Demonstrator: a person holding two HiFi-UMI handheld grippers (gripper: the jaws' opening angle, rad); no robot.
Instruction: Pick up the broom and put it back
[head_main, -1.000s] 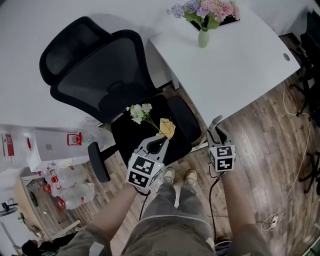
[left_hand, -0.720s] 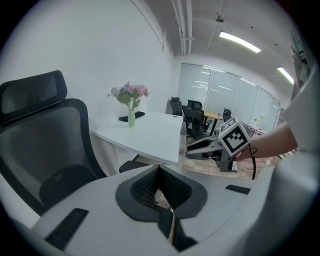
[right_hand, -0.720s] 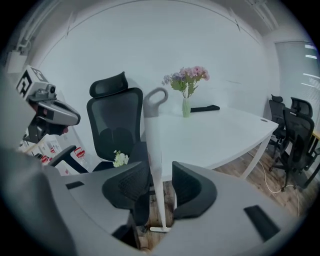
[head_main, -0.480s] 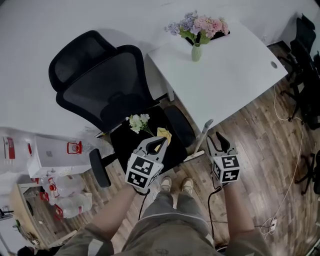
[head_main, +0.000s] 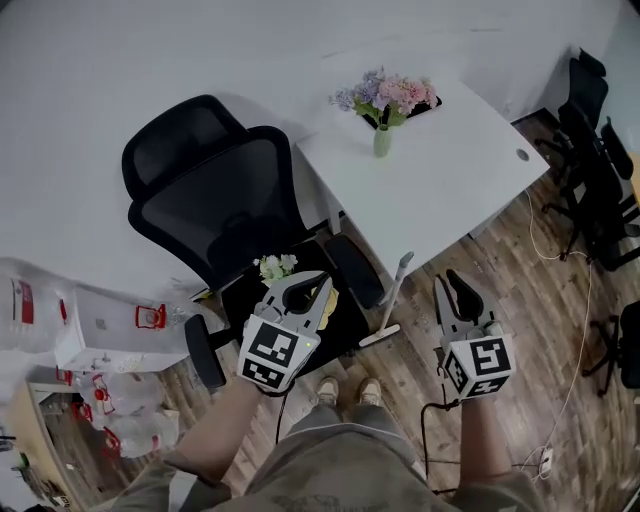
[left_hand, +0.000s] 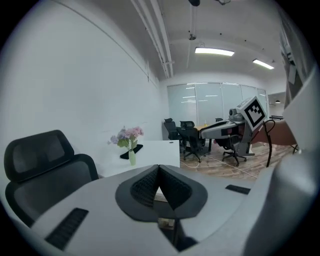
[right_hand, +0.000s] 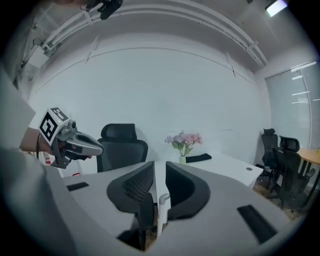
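The broom (head_main: 391, 298), white-handled, stands tilted on the wood floor between the black chair (head_main: 230, 200) and the white desk (head_main: 450, 170). My right gripper (head_main: 452, 283) hovers to its right, apart from it; its jaws are closing with a narrow gap and nothing pressed. In the right gripper view the handle's top (right_hand: 163, 202) shows low through that gap, beyond the right gripper (right_hand: 160, 167). My left gripper (head_main: 312, 283) hangs shut and empty over the chair seat, its pads meeting in the left gripper view (left_hand: 159, 167).
White flowers (head_main: 272, 266) and a yellow thing (head_main: 327, 296) lie on the seat. A vase of flowers (head_main: 384, 105) stands on the desk. Black office chairs (head_main: 600, 180) and a floor cable (head_main: 575, 340) are at right; boxes and bottles (head_main: 100, 320) at left.
Both grippers have risen. The right gripper, at the broom's handle top a second ago, now sits to its right, and its jaws have narrowed. The broom stays standing.
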